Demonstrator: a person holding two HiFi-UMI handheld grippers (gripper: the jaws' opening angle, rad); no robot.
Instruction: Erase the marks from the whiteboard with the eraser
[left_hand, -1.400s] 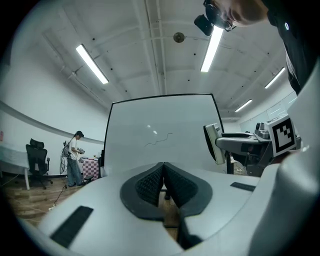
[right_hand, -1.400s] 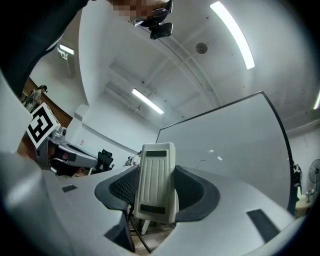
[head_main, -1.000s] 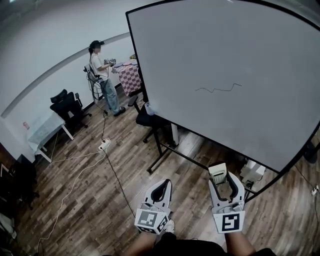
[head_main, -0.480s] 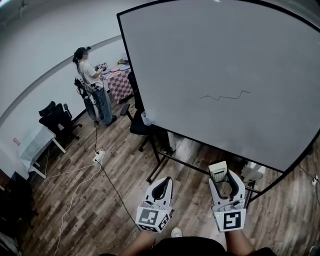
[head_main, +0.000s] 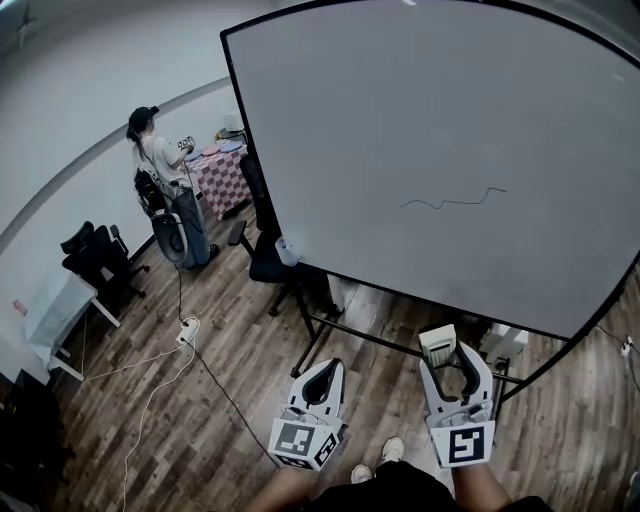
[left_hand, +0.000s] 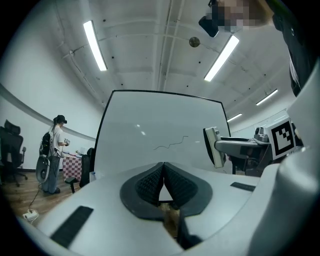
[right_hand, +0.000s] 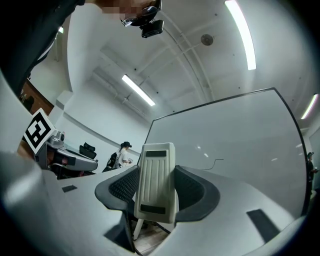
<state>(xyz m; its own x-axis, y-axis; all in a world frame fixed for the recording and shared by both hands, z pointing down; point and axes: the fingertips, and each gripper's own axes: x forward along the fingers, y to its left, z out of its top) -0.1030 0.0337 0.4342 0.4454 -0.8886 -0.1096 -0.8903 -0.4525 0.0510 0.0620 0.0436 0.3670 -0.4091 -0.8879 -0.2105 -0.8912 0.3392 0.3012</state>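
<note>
With the right claw (right_hand: 157, 174) clamped on the eraser (head_main: 436, 346) and the left claw (left_hand: 163, 170) together, empty, the eraser, well apart from the mark (head_main: 452, 199) on the whiteboard (head_main: 400, 110), may twist loose when pressed.

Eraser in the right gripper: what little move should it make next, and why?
Probably raise the right gripper toward the thin black squiggle on the large whiteboard. It is shut on the cream plastic eraser, which hangs low, apart from the board, and the squiggle is not yet wiped.
</note>
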